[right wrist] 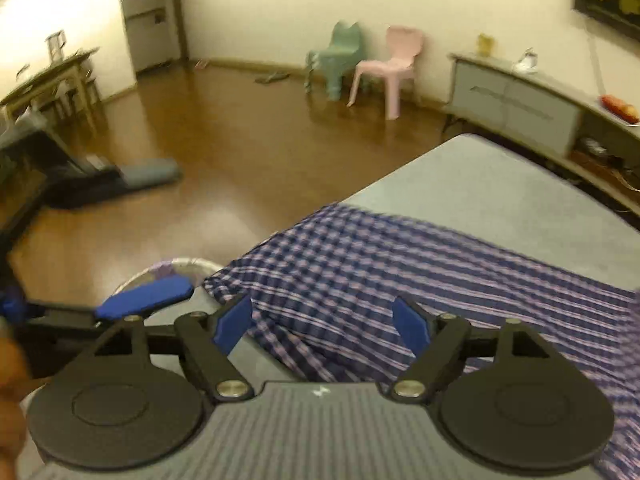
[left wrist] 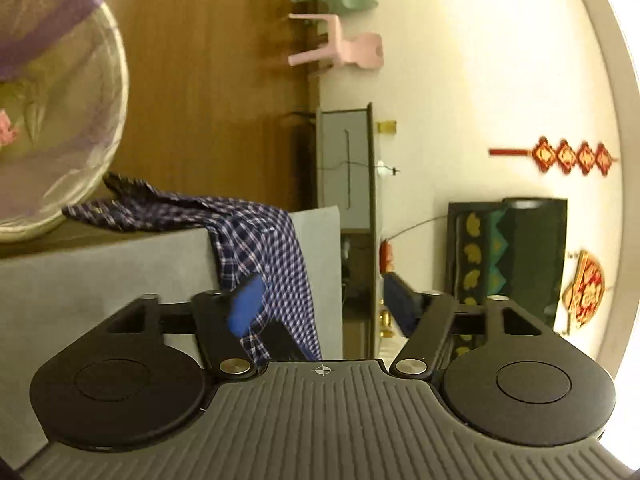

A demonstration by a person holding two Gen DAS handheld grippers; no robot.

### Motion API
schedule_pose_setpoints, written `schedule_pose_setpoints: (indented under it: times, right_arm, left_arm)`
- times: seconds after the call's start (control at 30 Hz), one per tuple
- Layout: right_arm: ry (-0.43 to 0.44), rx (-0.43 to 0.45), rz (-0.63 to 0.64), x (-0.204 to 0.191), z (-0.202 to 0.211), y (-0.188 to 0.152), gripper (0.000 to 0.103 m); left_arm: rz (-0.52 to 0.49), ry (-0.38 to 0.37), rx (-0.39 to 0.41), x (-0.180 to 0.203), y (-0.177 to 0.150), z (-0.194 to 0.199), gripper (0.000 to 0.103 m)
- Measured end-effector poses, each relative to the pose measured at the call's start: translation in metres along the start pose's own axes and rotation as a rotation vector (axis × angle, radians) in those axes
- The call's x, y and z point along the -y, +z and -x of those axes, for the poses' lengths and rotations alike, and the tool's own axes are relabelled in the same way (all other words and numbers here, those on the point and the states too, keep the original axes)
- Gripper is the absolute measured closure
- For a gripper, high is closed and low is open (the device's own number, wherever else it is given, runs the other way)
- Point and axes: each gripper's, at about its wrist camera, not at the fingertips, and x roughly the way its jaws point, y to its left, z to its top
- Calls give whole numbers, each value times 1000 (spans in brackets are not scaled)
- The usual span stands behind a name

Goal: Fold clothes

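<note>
A blue and white plaid shirt (right wrist: pixel 400 264) lies spread over the grey table (right wrist: pixel 500 184). My right gripper (right wrist: pixel 322 326) hovers just above its near edge, jaws open, nothing pinched. In the left wrist view, which is rolled on its side, the shirt (left wrist: pixel 256 240) hangs over the table edge (left wrist: pixel 100 280). A fold of it runs between the spread fingers of my left gripper (left wrist: pixel 324 306), close to one blue pad (left wrist: pixel 246 306). That gripper is open. In the right wrist view, one blue finger (right wrist: pixel 146 298) of the left gripper reaches in beside the shirt's corner.
A round mesh laundry basket (left wrist: pixel 60 100) stands just beside the table, its rim (right wrist: pixel 172 268) showing below the shirt's corner. A pink chair (right wrist: pixel 390 68), a green chair (right wrist: pixel 340 56) and a low sideboard (right wrist: pixel 520 96) line the far wall across the wooden floor. A hand (right wrist: pixel 8 380) shows at the left edge.
</note>
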Motion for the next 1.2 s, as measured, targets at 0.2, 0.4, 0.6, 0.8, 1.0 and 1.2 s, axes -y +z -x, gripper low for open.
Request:
schedule_pose_setpoints:
  times: [0.2, 0.4, 0.6, 0.8, 1.0, 1.2]
  right_arm:
    - [-17, 4, 51, -8, -8, 0, 103]
    - [24, 170, -155, 26, 49, -1, 103]
    - [126, 254, -377, 67, 126, -44, 103]
    - [93, 157, -458, 99, 148, -97, 102]
    - [-28, 294, -573, 150, 216, -122, 40]
    - [99, 248, -404, 157, 251, -98, 9]
  left_arm:
    - [-14, -12, -62, 7, 3, -8, 25]
    - [-39, 2, -128, 14, -15, -26, 22]
    - [-39, -23, -162, 13, -44, -53, 19]
    - [-234, -31, -209, 35, -82, -75, 103]
    - [-1393, 127, -79, 110, -211, -58, 103]
    - [-2019, 26, -143, 80, -325, -43, 103]
